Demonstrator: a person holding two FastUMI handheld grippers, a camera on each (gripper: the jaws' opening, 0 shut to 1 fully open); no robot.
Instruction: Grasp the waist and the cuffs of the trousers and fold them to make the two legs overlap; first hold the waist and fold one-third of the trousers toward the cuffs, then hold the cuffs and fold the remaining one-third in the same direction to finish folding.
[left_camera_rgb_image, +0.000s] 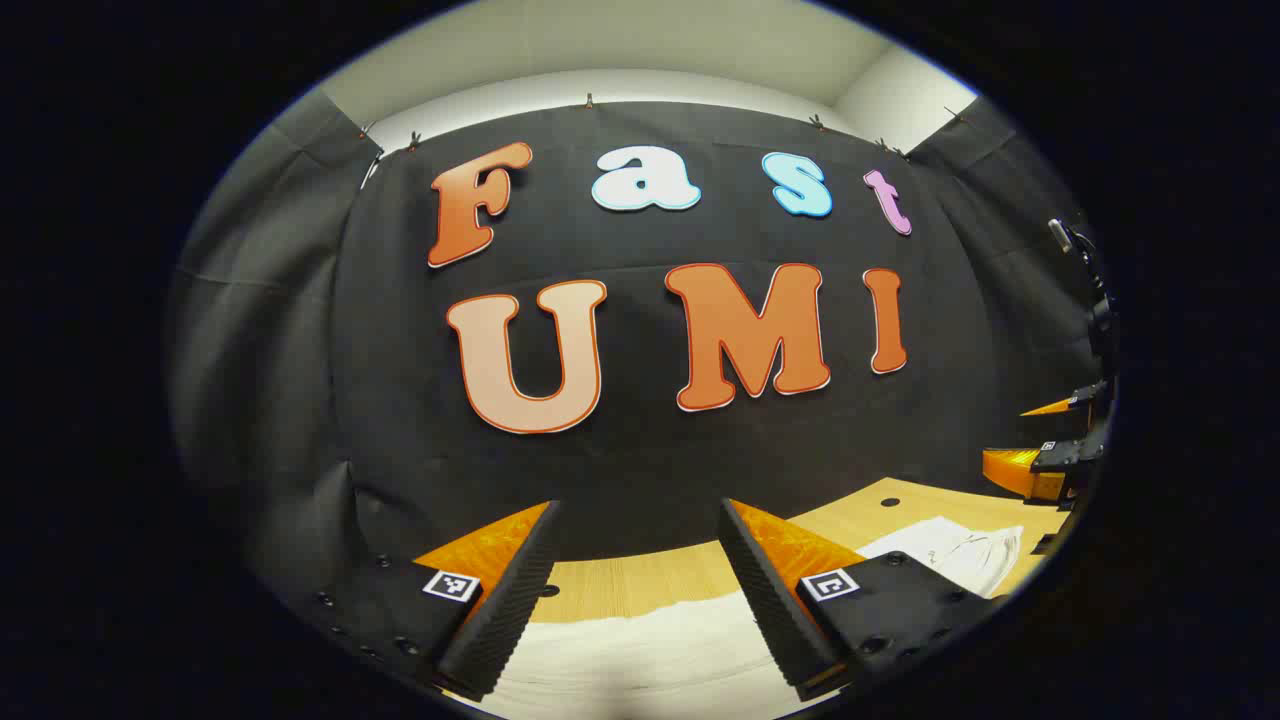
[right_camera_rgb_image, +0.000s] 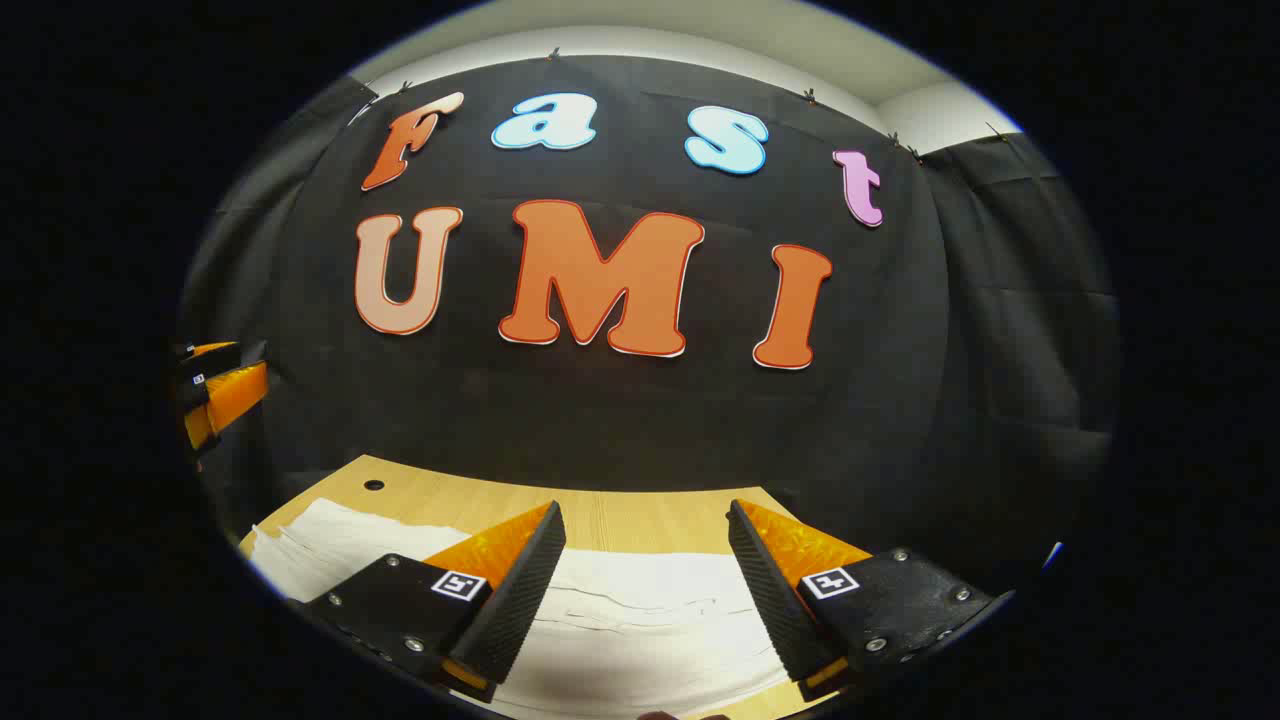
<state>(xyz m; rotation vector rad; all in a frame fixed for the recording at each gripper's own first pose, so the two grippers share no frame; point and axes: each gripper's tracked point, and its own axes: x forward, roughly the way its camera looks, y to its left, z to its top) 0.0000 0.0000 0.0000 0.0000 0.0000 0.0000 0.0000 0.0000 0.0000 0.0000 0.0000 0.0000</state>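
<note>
White trousers (left_camera_rgb_image: 640, 650) lie flat on the wooden table (left_camera_rgb_image: 640, 580), stretching to the right where a creased end (left_camera_rgb_image: 950, 550) shows. My left gripper (left_camera_rgb_image: 640, 590) hovers above them, open, nothing between its fingers. In the right gripper view the trousers (right_camera_rgb_image: 640, 620) spread across the table (right_camera_rgb_image: 620, 515) from the left edge to under my right gripper (right_camera_rgb_image: 640, 585), which is open and empty above the cloth. The right gripper (left_camera_rgb_image: 1050, 450) appears at the far right of the left gripper view, and the left gripper (right_camera_rgb_image: 215, 395) at the far left of the right gripper view.
The black cloth wall (left_camera_rgb_image: 640, 450) rises close behind the table's far edge. Small dark holes (left_camera_rgb_image: 889, 501) (right_camera_rgb_image: 374, 485) mark the tabletop. A stand with dark hardware (left_camera_rgb_image: 1085, 270) is at the right side of the left gripper view.
</note>
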